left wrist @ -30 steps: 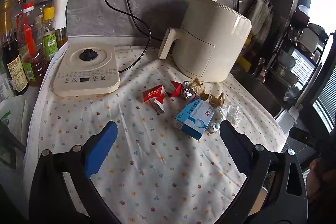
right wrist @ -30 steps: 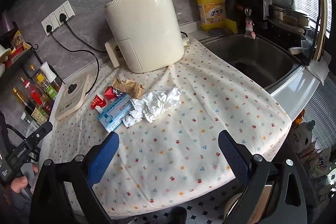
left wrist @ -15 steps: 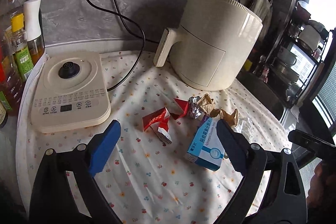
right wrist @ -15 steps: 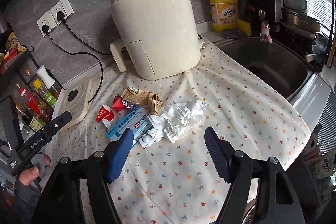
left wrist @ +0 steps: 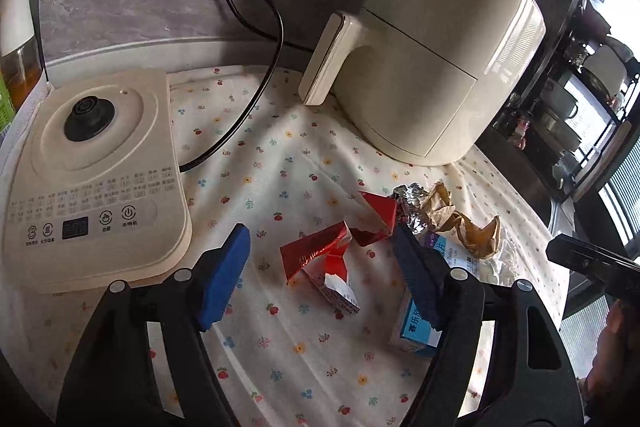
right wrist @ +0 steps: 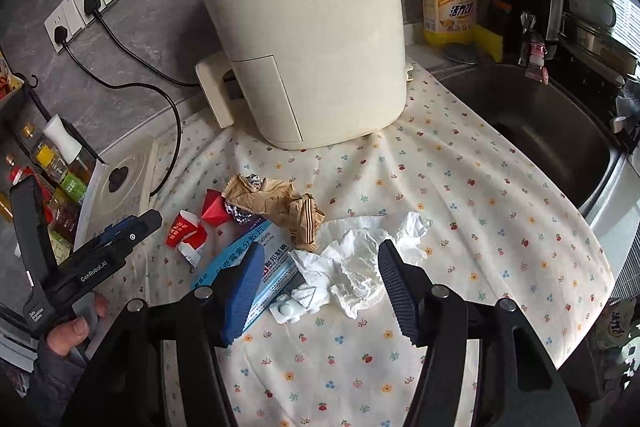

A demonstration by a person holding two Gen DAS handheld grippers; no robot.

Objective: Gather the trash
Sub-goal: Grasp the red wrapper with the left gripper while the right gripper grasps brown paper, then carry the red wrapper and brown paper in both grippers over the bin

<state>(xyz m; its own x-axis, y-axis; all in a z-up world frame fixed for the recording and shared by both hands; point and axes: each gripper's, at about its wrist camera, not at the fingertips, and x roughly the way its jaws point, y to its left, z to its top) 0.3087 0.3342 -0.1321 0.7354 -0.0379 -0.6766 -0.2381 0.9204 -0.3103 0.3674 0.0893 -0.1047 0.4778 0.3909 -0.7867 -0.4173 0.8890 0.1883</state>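
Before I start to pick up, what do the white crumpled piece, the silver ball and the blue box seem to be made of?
The white crumpled piece looks like soft matte tissue paper: thin, limp folds. The silver ball seems metal foil: shiny, with sharp creases. The blue box appears to be thin printed cardboard, slightly glossy, with flat faces and straight edges.

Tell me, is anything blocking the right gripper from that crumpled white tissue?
Nothing visible does. The right gripper is open, with the crumpled white tissue directly between its fingers. A small white blister pack lies just beside the tissue.
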